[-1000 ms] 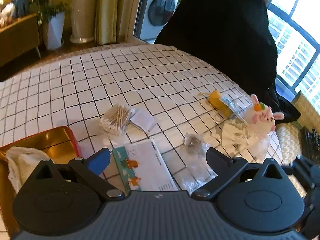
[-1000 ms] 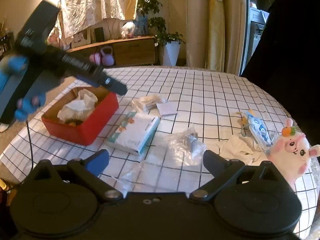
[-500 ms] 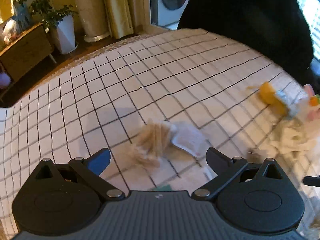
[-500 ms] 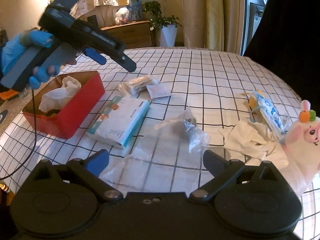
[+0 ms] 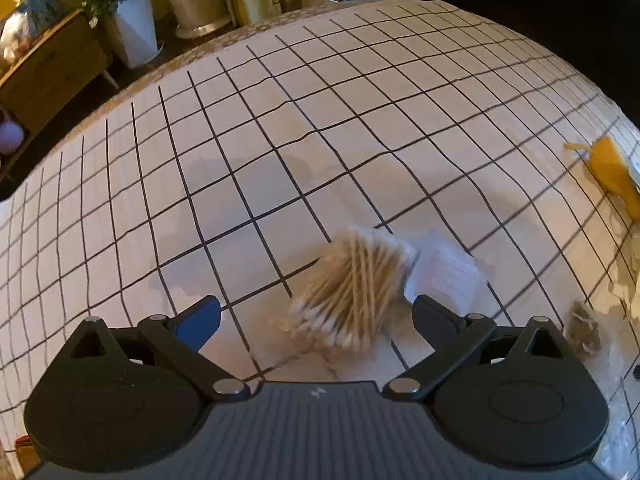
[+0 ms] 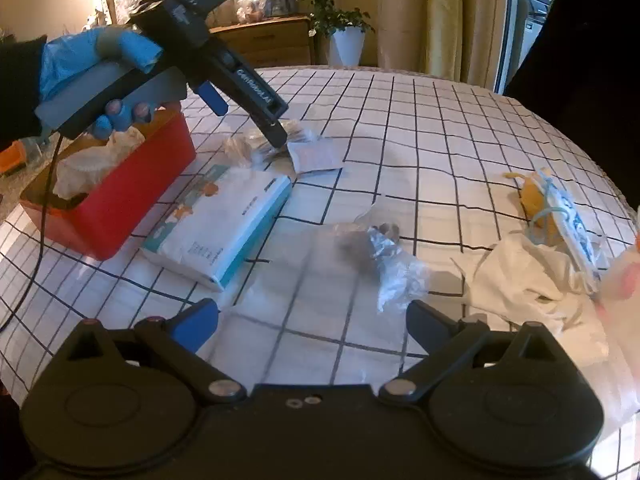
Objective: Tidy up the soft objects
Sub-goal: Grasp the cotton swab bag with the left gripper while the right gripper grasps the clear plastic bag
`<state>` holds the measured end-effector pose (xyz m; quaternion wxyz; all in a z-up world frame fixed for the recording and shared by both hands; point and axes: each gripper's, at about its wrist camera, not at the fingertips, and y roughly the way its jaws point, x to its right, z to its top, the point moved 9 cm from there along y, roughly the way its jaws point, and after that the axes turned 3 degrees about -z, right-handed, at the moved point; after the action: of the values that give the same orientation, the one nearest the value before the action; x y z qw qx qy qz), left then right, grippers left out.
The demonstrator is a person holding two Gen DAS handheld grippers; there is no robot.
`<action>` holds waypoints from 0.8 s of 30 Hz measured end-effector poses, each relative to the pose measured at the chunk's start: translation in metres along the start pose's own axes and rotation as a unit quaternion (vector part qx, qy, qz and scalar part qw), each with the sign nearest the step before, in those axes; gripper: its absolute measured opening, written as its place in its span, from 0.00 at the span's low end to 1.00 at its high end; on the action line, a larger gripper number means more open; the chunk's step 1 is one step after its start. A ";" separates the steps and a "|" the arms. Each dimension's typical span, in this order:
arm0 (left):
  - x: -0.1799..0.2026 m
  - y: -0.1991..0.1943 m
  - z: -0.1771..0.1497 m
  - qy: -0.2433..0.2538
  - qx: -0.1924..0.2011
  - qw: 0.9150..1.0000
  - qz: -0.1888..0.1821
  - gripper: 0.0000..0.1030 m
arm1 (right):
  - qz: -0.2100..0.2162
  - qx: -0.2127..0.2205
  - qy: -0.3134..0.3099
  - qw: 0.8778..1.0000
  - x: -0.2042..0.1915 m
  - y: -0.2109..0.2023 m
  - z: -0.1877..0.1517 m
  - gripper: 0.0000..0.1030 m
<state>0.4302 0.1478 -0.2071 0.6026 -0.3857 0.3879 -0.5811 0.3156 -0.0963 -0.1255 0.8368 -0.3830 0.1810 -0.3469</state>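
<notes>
as the items lie spread over the gridded counter, they are catalogued from left to right.

red box: set at the left edge, with white crumpled material already inside; judged to be the collecting place.

left hand-held gripper: held by a blue-gloved hand, both jaws spread wide, nothing gripped. it is lowered over the cotton swab bundle, which lies on the counter between the open fingers in the left wrist view.

step in hand, as judged: the swab bundle is to be grasped. the jaws are best closed across the middle of the bundle, so that its wrapper is pinched evenly and the sticks are not tipped out at either end.

small paper sachet: touching the bundle's right side; it may be caught by the right finger and should be kept out of the grip.

tissue pack: just beside the red box, in front of the bundle.

crumpled plastic wrap: mid-counter, near the right hand-held gripper, which is held wide open and empty.

white cloth: to the right.

yellow item with a mask: beyond the cloth.

pink blur at the far right edge: not identifiable.
</notes>
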 end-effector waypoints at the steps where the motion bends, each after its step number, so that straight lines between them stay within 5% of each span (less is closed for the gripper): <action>1: -0.002 0.003 0.000 -0.008 -0.002 1.000 -0.003 1.00 | -0.001 -0.001 -0.001 1.000 0.000 0.003 0.000 0.97; 7: -0.001 0.014 -0.002 -0.032 -0.010 0.999 -0.018 0.98 | -0.017 -0.006 -0.009 1.000 0.001 0.014 -0.002 0.93; 15: -0.001 0.015 -0.003 -0.057 -0.004 0.998 -0.032 0.76 | -0.031 -0.018 -0.027 0.999 -0.002 0.022 -0.008 0.79; 20: -0.003 0.010 -0.003 -0.076 0.005 0.996 -0.036 0.57 | -0.029 -0.012 -0.030 0.999 -0.006 0.017 -0.007 0.58; 24: -0.004 0.005 -0.005 -0.078 0.009 0.996 -0.037 0.51 | -0.047 -0.008 -0.019 0.999 0.000 0.016 -0.004 0.27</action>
<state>0.4276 0.1521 -0.2140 0.6126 -0.4386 0.3204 -0.5742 0.3200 -0.0910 -0.1406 0.8199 -0.4042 0.1496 -0.3767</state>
